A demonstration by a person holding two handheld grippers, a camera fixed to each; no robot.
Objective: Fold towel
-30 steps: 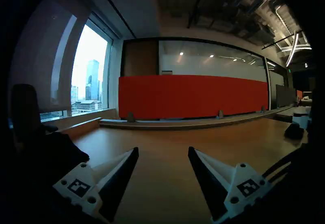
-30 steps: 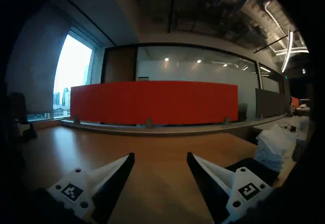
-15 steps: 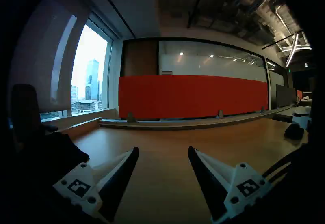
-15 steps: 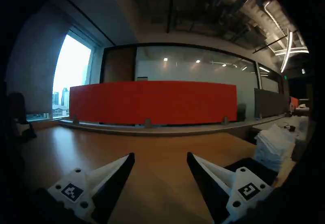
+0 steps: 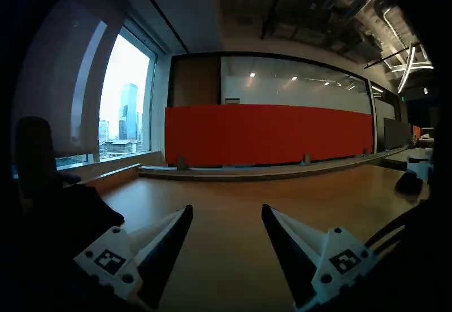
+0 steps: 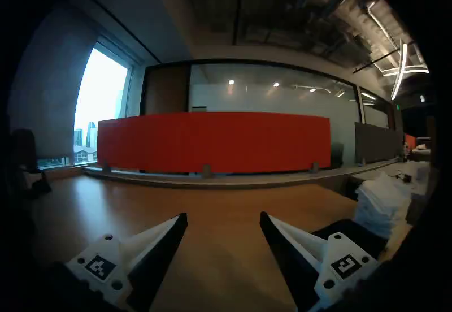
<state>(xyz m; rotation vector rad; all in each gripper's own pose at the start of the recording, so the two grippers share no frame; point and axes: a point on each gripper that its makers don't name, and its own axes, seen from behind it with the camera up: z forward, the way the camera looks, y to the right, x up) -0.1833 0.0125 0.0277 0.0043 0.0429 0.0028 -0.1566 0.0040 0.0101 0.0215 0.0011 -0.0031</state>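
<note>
A stack of folded white towels (image 6: 383,204) sits at the right edge of the wooden table (image 6: 226,210) in the right gripper view. My right gripper (image 6: 223,217) is open just above the bare tabletop, nothing between its fingers. In the left gripper view my left gripper (image 5: 226,209) is also open over the wooden table (image 5: 237,199), holding nothing.
A red divider panel (image 5: 265,134) runs along the table's far edge, also seen as the red panel (image 6: 214,142). A dark chair (image 5: 39,165) and dark bulk stand at the left by the window. A small dark object (image 5: 408,183) lies at the right.
</note>
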